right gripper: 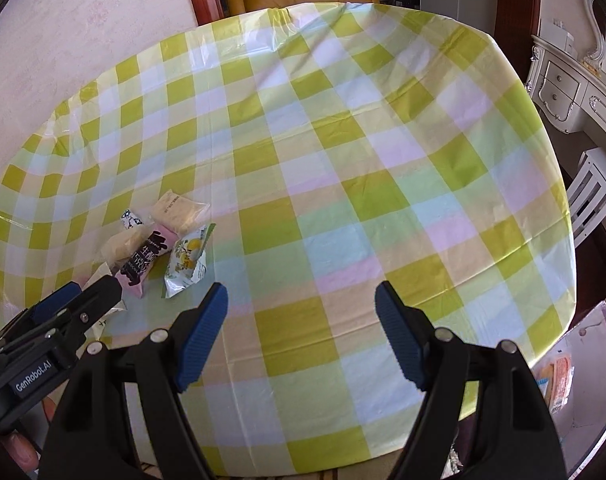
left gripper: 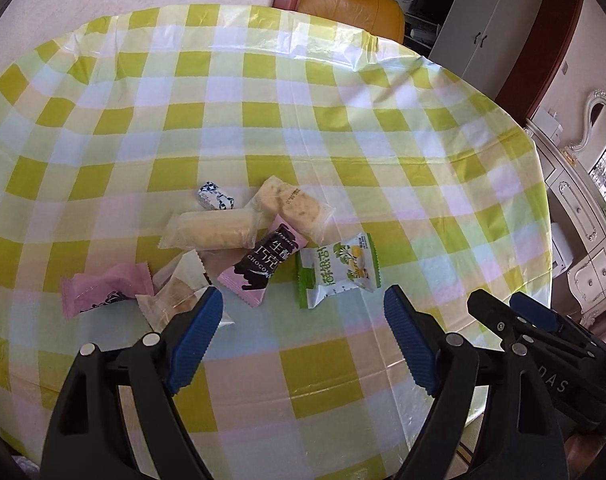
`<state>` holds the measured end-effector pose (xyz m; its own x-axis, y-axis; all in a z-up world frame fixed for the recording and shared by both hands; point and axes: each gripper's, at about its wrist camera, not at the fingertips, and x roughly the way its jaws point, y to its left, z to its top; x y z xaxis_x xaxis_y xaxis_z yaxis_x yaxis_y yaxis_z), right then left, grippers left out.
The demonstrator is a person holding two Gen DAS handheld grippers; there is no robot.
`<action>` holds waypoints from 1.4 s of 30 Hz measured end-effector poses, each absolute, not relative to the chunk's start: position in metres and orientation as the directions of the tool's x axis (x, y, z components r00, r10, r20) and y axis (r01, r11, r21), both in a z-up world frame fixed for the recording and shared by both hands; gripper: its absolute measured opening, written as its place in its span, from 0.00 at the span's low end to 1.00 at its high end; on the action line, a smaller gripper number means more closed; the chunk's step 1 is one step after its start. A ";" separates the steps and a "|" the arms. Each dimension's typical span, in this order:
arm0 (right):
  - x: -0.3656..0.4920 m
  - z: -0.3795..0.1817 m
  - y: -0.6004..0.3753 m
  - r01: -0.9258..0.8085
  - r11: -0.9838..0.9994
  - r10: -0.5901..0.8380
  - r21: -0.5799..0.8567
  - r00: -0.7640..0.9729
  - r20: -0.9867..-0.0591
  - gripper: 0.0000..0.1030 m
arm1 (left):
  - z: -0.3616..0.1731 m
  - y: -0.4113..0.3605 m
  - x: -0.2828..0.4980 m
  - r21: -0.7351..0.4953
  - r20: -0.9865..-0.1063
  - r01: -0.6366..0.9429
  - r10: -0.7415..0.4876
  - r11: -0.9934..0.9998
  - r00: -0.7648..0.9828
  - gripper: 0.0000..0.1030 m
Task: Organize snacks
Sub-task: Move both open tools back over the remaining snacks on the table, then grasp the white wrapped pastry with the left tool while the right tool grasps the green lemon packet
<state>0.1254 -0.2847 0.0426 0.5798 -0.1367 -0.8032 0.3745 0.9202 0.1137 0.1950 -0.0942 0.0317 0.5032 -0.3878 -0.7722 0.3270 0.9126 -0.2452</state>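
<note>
Barely begun, I judge — the snacks [left gripper: 259, 240] lie jumbled at centre-left on the checked tablecloth [left gripper: 343, 128], none sorted; left gripper [left gripper: 303, 308] and right gripper [right gripper: 301, 304] both gape wide, holding nothing

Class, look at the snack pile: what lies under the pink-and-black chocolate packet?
The chocolate packet overlaps one end of a clear-wrapped pale bar and the tablecloth. Whatever else lies beneath is covered.
</note>
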 end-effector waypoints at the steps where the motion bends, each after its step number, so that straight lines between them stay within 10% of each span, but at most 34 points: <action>1: 0.129 0.041 -0.281 0.367 0.923 -0.134 0.113 0.582 -0.802 0.74 | 0.031 -0.086 0.197 -0.252 -0.770 0.309 -0.384 0.917 0.509 0.78; 15: 0.158 0.019 -0.241 0.247 0.966 -0.083 0.080 0.585 -0.807 0.74 | 0.000 0.022 0.196 -0.320 -0.776 0.089 -0.314 0.943 0.547 0.69; 42: 0.219 -0.009 -0.218 0.188 0.973 0.006 0.131 0.551 -0.834 0.74 | -0.020 -0.008 0.219 -0.378 -0.775 0.157 -0.405 0.912 0.485 0.66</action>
<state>0.2193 -0.2175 -0.0095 0.5511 0.0058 -0.8344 0.1876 0.9735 0.1308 0.2193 -0.0075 -0.0197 0.4854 -0.4048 -0.7749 0.1571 0.9123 -0.3782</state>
